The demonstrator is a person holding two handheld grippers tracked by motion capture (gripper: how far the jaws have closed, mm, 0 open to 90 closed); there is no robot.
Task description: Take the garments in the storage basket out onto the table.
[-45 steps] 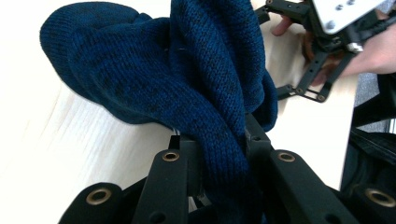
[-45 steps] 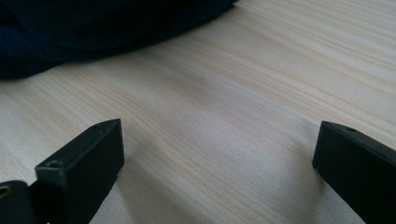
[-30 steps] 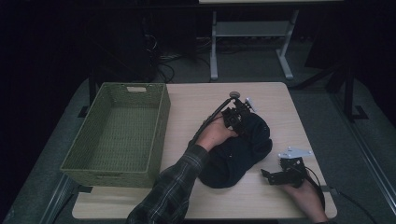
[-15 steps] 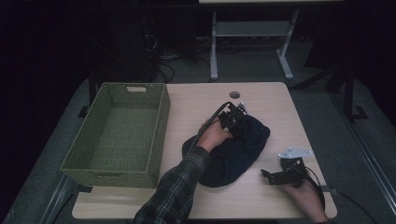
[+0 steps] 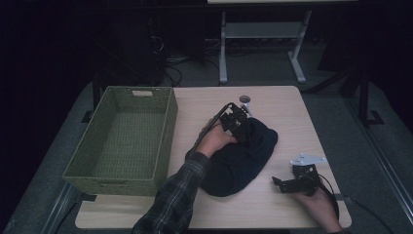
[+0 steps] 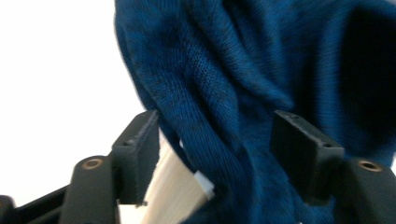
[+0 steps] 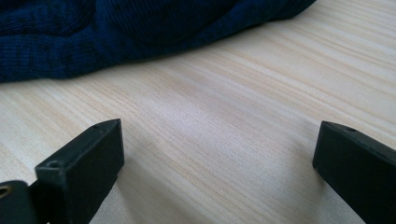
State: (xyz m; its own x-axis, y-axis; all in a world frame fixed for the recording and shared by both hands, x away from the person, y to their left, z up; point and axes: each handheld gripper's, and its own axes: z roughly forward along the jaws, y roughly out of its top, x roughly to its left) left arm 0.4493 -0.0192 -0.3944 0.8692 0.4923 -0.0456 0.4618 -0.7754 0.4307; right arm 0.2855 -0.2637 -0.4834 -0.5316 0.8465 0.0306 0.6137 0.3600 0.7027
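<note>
Pale wooden table, and the left gripper has just spread its fingers, letting go of the dark blue knitted sweater, now heaped mid-table beside the green woven basket. Right gripper sits released nearby. Folding's probably next.

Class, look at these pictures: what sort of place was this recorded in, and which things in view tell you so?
Probably a lab or workshop set up for recording. A plain wooden table stands on grey floor, loose cables trail behind it, and a person works a dark blue knitted garment with hand-held grippers beside a green woven basket.
</note>
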